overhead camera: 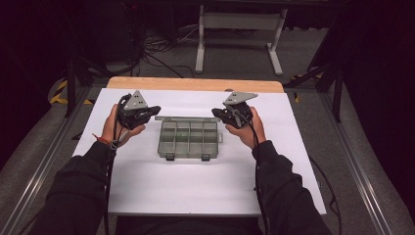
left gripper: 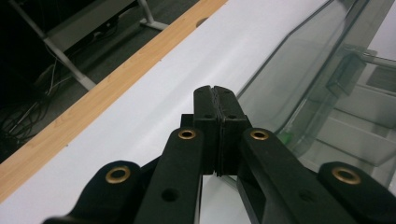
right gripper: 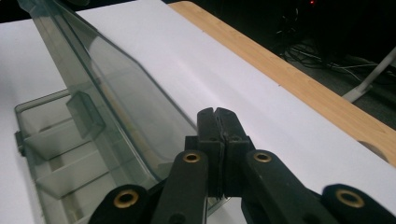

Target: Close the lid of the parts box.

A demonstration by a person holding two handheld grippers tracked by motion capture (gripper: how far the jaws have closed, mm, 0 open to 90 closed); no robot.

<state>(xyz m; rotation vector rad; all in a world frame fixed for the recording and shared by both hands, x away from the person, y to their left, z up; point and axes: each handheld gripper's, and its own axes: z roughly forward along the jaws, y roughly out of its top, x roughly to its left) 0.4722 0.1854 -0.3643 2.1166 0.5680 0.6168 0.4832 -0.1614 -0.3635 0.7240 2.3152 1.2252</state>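
A clear plastic compartment box [overhead camera: 188, 142] lies in the middle of the white sheet with its lid [overhead camera: 186, 118] raised near upright along the far side. My left gripper [overhead camera: 156, 109] is shut and empty, its tips [left gripper: 215, 88] just outside the lid's left end [left gripper: 299, 79]. Mirroring it, my right gripper [overhead camera: 215, 113] is shut with nothing in it [right gripper: 215, 111], beside the lid's right end [right gripper: 116, 93]. The compartments [right gripper: 51, 154] look bare apart from a small green speck [left gripper: 286, 137]. Two latches sit on the box's near edge.
The white sheet [overhead camera: 195, 186] covers the table, with a wooden strip [overhead camera: 195, 84] along the far edge. Metal rails [overhead camera: 39, 166] run down both sides. Beyond stand a white desk frame [overhead camera: 240, 29] and floor cables [overhead camera: 161, 54].
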